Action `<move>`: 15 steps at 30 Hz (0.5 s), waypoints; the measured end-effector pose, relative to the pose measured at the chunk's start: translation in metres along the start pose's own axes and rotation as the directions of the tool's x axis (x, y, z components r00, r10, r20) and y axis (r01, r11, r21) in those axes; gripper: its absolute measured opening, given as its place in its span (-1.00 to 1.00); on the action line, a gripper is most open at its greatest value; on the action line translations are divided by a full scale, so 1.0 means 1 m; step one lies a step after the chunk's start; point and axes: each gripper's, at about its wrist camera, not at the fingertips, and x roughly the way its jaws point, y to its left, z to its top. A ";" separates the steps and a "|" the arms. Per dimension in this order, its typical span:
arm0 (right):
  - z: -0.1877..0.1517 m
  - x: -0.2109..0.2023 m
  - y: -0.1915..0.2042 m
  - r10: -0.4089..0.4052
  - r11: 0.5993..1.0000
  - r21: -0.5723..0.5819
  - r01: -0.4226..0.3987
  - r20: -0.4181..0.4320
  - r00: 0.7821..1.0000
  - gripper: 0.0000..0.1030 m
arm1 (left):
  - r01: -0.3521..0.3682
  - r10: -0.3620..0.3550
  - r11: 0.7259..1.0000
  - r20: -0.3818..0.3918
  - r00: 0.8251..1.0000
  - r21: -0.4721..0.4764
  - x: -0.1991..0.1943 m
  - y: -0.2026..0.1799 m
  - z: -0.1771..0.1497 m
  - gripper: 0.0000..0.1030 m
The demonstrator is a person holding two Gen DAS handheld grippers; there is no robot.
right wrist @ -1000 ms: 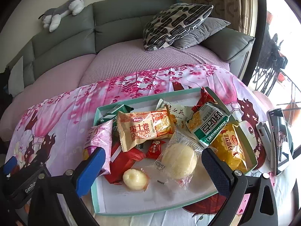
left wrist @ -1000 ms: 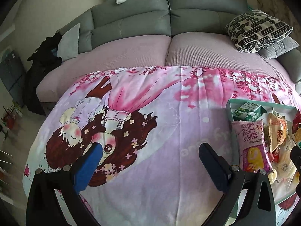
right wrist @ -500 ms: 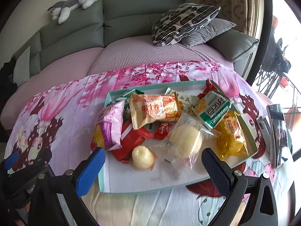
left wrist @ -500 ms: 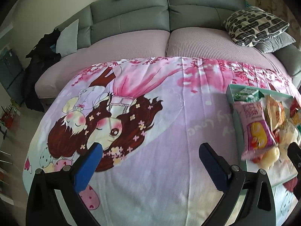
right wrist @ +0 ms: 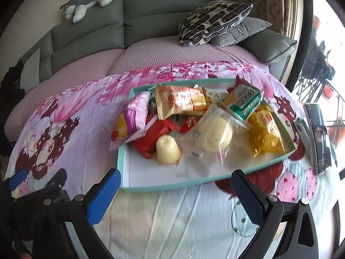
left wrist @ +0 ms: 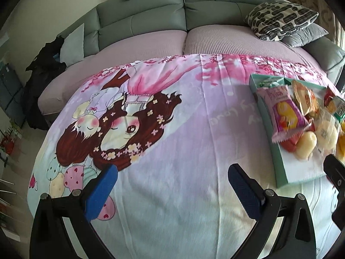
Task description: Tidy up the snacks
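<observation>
A shallow teal tray [right wrist: 163, 186] [left wrist: 271, 133] sits on the cartoon-print cloth [left wrist: 172, 142], heaped with snack packs. In the right wrist view I see a pink pack [right wrist: 131, 120] hanging over the tray's left rim, an orange pack [right wrist: 181, 101], a green-and-white pack [right wrist: 243, 101], a yellow pack [right wrist: 264, 129], red wrappers [right wrist: 155, 133], a clear-bagged bun [right wrist: 215, 131] and a small pale cake [right wrist: 167, 149]. My right gripper [right wrist: 175, 191] hangs open just in front of the tray's near rim. Left of the tray, my left gripper [left wrist: 172, 186] is open over bare cloth.
A grey sofa [right wrist: 151, 21] with pink seat covers stands behind the table, with patterned cushions [right wrist: 213, 19] and a plush toy [right wrist: 88, 2] on it. A phone [right wrist: 319, 133] and a grey device [right wrist: 303, 133] lie right of the tray. Dark clothing [left wrist: 41, 82] is piled at the sofa's left end.
Both grippers have pulled back toward the near edge and risen a little, so the tray and cloth sit farther away in both views. The snacks have not moved.
</observation>
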 end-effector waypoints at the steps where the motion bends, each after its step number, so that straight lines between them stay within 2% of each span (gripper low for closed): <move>1: -0.003 0.001 -0.002 -0.004 1.000 0.002 0.004 -0.002 1.000 1.00 | -0.002 0.002 1.000 0.000 1.000 0.001 0.000 0.000 -0.001 0.98; 15: -0.037 0.001 -0.003 -0.039 0.999 0.004 0.039 -0.006 0.999 1.00 | -0.015 0.015 1.000 0.020 1.000 -0.011 -0.002 0.012 -0.022 0.98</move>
